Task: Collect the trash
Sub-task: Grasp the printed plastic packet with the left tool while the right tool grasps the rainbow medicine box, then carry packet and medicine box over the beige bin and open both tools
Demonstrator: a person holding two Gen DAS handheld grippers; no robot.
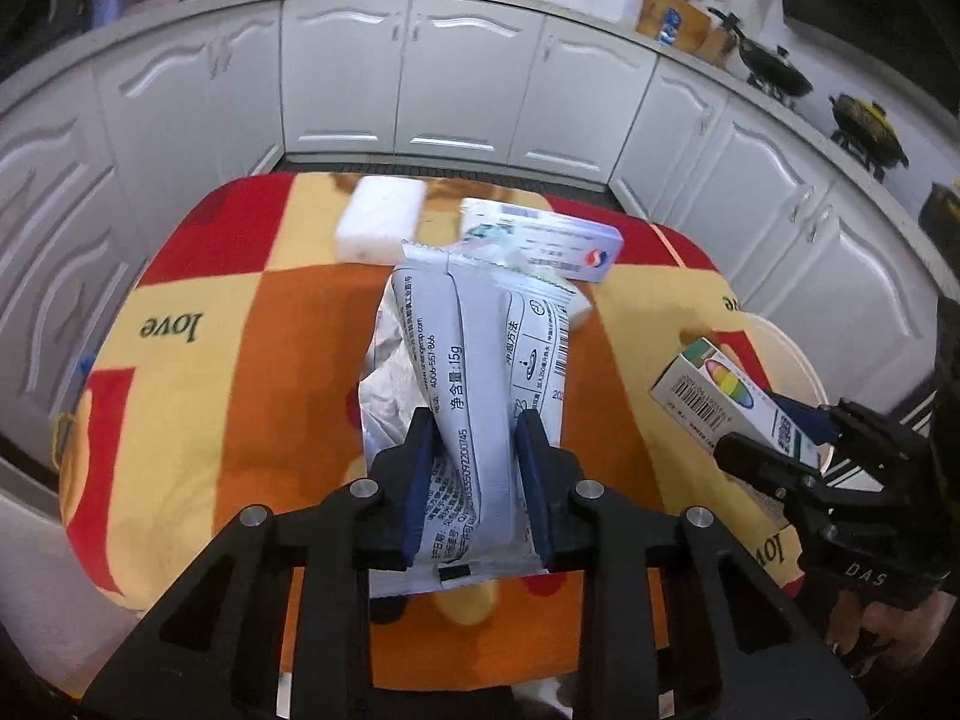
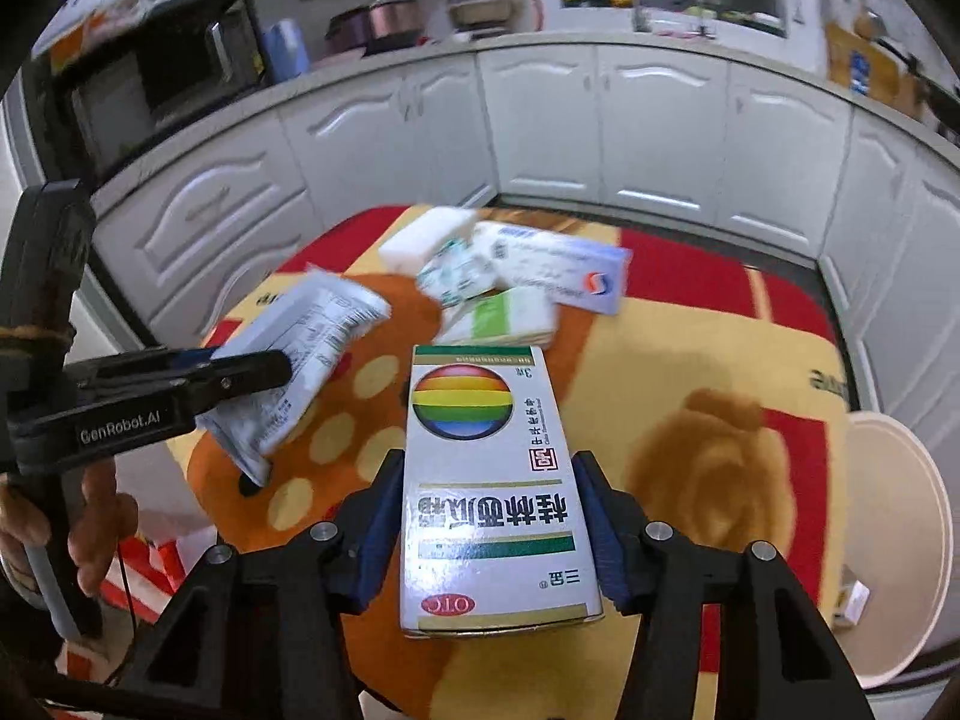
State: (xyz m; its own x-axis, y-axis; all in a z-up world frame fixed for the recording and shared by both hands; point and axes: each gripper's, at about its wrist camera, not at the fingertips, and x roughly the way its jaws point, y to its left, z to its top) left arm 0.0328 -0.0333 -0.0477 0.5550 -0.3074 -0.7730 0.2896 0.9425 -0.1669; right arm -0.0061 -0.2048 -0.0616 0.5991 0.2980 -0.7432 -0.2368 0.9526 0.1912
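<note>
My left gripper (image 1: 474, 420) is shut on a silver-white sachet wrapper (image 1: 474, 372) and holds it above the table; it also shows in the right wrist view (image 2: 294, 360). My right gripper (image 2: 487, 465) is shut on a white medicine box with a rainbow ball (image 2: 489, 480), held above the table; the box also shows in the left wrist view (image 1: 726, 387). More trash lies at the far side of the table: a white block (image 1: 381, 219), a blue-white medicine box (image 1: 552, 243), a green-white packet (image 2: 510, 315).
The table carries a red, orange and yellow blanket (image 1: 240, 360). A cream bin (image 2: 900, 540) stands at the table's right edge with a small box inside. White kitchen cabinets (image 1: 456, 78) run behind. A microwave (image 2: 156, 84) sits at the left.
</note>
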